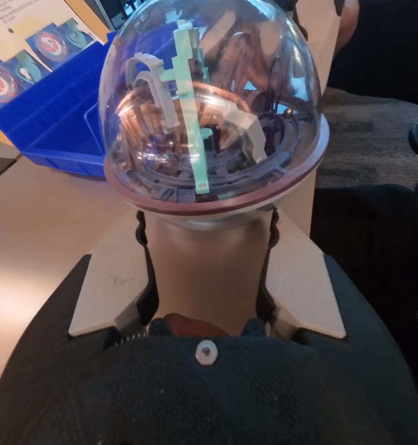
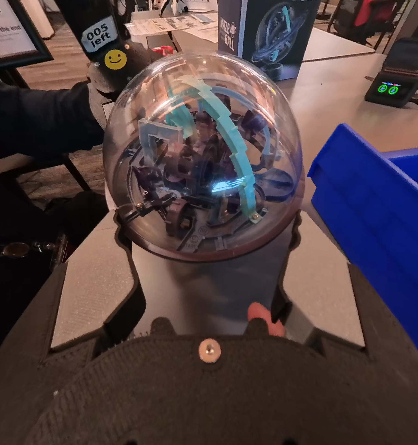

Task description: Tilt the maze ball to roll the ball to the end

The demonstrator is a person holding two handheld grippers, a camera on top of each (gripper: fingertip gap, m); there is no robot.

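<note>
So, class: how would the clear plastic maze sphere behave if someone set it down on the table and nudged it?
The clear plastic maze sphere is round and smooth, so it would probably roll. Its glossy shell looks slippery. The thin teal track inside suggests it is hollow, light and somewhat fragile.

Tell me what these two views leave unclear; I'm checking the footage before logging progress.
- Left wrist view: the left tool's fingertips are hidden under the maze ball, so contact is unclear.
- Both views: several small metallic dots show inside; which is the rolling ball is too small and glare-washed to tell.
- Right wrist view: the right tool's tips vanish behind the sphere's rim.
- Right wrist view: the blue bin is cut off by the edge.
</note>
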